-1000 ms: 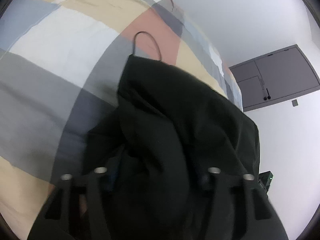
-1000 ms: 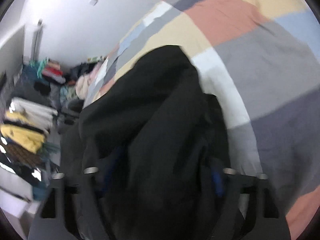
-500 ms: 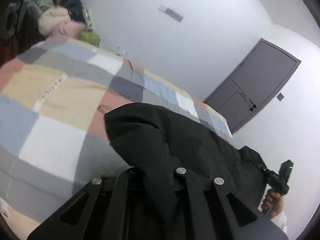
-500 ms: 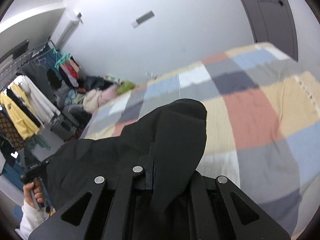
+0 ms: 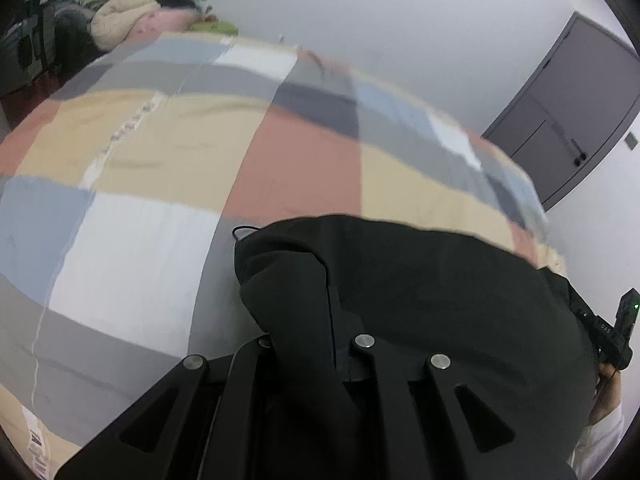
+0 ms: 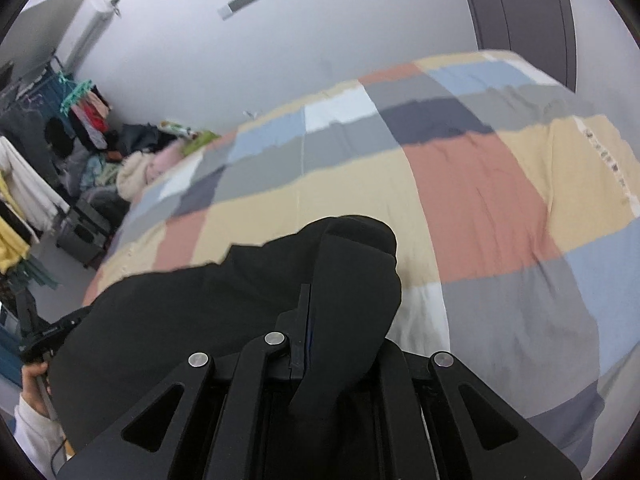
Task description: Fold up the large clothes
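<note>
Left gripper (image 5: 320, 332) clamped on garment (image 5: 420, 300), frame bottom centre. Right gripper (image 6: 316, 320) clamped on garment too. Bed (image 5: 160, 160) fills the background.

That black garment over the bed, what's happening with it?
A person is folding it, with a two-finger tool in each hand. The left gripper and the right gripper are each shut on an end of the black garment, which stretches between them above the patchwork bedspread. Whether it touches the bed, I can't tell. A heap of other clothes sits beyond the bed.
</note>
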Motion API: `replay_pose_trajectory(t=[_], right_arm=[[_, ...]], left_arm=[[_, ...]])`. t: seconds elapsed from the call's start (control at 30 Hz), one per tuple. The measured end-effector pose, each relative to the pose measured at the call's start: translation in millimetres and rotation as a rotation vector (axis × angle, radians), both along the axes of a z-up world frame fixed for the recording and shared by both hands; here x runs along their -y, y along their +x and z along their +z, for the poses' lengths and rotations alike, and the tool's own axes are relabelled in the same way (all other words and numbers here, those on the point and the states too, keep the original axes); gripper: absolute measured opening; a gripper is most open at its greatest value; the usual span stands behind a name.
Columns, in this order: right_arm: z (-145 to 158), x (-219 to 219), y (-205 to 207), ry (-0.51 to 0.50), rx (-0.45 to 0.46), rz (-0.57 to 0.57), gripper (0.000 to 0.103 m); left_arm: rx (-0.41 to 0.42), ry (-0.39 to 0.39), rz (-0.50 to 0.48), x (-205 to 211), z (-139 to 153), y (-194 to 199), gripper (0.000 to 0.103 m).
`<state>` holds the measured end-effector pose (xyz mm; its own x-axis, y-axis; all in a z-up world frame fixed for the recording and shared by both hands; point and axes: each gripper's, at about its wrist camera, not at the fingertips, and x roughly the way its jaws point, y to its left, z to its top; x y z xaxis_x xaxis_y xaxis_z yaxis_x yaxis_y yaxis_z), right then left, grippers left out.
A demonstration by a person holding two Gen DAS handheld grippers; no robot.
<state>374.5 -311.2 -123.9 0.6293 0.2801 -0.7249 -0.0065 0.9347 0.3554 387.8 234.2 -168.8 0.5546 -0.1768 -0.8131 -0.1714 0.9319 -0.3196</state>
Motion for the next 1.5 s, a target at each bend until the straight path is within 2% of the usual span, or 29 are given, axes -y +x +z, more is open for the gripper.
replay_pose_trajectory(t=[0.13, 0.27, 0.4, 0.53, 0.6, 0.63, 0.67, 0.73, 0.77, 0.8, 0.83, 0.87, 0.93, 0.97, 1.13, 1.23, 1.5], right_arm=[[-32, 0, 3, -0.011, -0.061, 0.002, 0.004], [-57, 1, -1, 0.002, -0.093, 0.006, 0.004], [-55, 6, -7, 0.026, -0.105, 0.013, 0.007], [-42, 10, -17, 0.045, -0.112, 0.000, 0.009], [-34, 11, -24, 0.069, -0.107, -0.010, 0.012], [-30, 9, -26, 0.065, -0.108, -0.005, 0.017], [-26, 7, -28, 0.060, -0.106, -0.001, 0.023], [-17, 3, -35, 0.065, -0.099, 0.018, 0.046], [-12, 0, -38, 0.071, -0.096, 0.030, 0.052], [-7, -3, -42, 0.069, -0.096, 0.039, 0.061], [-2, -5, -45, 0.064, -0.095, 0.043, 0.072], [5, -8, -49, 0.058, -0.088, 0.049, 0.077], [13, -9, -55, 0.052, -0.083, 0.044, 0.096], [17, -9, -57, 0.044, -0.081, 0.035, 0.101], [54, -4, -75, -0.027, -0.020, -0.020, 0.103], [89, -9, -92, -0.054, 0.050, -0.025, 0.103], [212, -60, -180, -0.124, 0.326, 0.004, 0.103]], left_arm=[[-0.036, 0.022, -0.014, 7, -22, 3, 0.007], [-0.025, 0.061, -0.020, 14, -20, 0, 0.011], [-0.015, 0.086, -0.033, 17, -12, -7, 0.011], [-0.034, 0.073, -0.038, 17, -2, -17, 0.011], [-0.040, 0.074, -0.039, 17, 6, -25, 0.019], [-0.038, 0.057, -0.030, 15, 10, -29, 0.030], [-0.030, 0.031, -0.017, 12, 14, -34, 0.048], [-0.018, 0.024, -0.011, 13, 22, -41, 0.068], [-0.007, 0.036, -0.007, 15, 28, -45, 0.073], [0.006, 0.045, -0.001, 16, 35, -50, 0.076], [0.021, 0.057, 0.010, 17, 41, -55, 0.085], [0.043, 0.067, 0.024, 17, 48, -60, 0.092], [0.081, 0.078, 0.047, 15, 62, -71, 0.100], [0.095, 0.080, 0.057, 15, 70, -77, 0.103], [0.153, 0.135, 0.076, 29, 117, -109, 0.103], [0.185, 0.185, 0.069, 48, 152, -130, 0.103], [0.338, 0.259, 0.020, 111, 249, -202, 0.103]])
